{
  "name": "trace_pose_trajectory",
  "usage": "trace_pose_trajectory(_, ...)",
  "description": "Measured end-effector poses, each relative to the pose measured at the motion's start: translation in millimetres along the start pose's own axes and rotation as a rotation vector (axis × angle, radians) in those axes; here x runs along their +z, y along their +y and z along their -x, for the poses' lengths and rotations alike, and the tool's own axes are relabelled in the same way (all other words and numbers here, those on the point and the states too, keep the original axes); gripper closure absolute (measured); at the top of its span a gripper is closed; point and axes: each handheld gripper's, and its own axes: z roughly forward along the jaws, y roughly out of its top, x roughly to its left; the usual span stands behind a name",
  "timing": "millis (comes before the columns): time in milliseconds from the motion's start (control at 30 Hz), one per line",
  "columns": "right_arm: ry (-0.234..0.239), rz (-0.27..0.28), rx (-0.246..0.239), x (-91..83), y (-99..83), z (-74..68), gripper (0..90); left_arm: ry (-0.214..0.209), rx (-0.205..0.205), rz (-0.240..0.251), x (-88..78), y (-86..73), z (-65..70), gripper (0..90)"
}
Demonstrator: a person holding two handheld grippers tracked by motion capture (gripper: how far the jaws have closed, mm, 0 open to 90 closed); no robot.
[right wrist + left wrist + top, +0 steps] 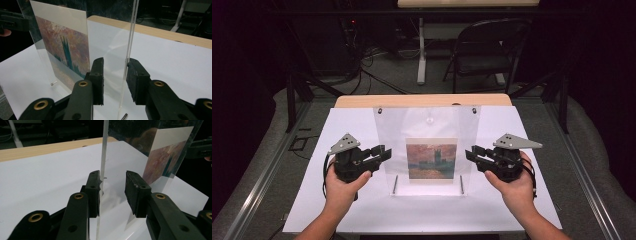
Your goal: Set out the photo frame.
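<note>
**Both grippers at the side edges of the clear picture frame**

We see a clear acrylic frame [427,150] standing upright near the middle of the desk [347,210], a little toward its far edge, on the white sheet that covers most of the top. A painted print [431,159] in reddish and teal tones sits between the frame's two panes, in their lower half. Small screws mark the frame's top corners, and two metal pins [395,184] stand out at its foot toward the near edge.

The left gripper [379,154], held in the person's left hand [343,182], reaches to the frame's left side edge. In the left gripper view the edge of the panes [103,152] runs up between the jaws, touching or nearly touching the left pad [93,190], while the other pad stands clear of it. The jaws are partly open, not clamped.

The right gripper [472,152], in the right hand [512,187], meets the frame's right side edge. In the right gripper view the double edge [130,50] rises between the jaws, right by the right-hand pad [135,75], with a gap to the other. These jaws are likewise partly open, gripping nothing firmly.
</note>
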Motion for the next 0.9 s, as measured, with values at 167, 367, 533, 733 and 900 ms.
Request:
trace_pose_trajectory(167, 0.012, -0.003, -0.004, -0.5, 0.6, 0.8, 67.0, -0.001, 0.004, -0.007, -1.2, 0.6, -0.1, 65.2)
trace_pose_trajectory(367, 0.020, -0.020, -0.010, -0.9, 1.5, 1.6, 64.6, 0.004, 0.008, -0.004, -8.3, 2.8, -1.4, 62.6)
trace_pose_trajectory(533, 0.030, -0.020, -0.018, -2.5, 2.5, 1.7, 59.8, 0.027, 0.007, -0.002, -17.4, 2.9, -5.9, 58.4)
trace_pose_trajectory(733, 0.008, -0.028, -0.024, -7.5, 0.4, 5.8, 49.0, 0.082, 0.016, 0.009, -28.8, 0.6, -13.7, 50.4)
trace_pose_trajectory(900, -0.023, -0.016, -0.011, -17.5, -4.5, 15.5, 44.5, 0.135, 0.041, 0.019, -39.3, -2.3, -19.4, 44.3)
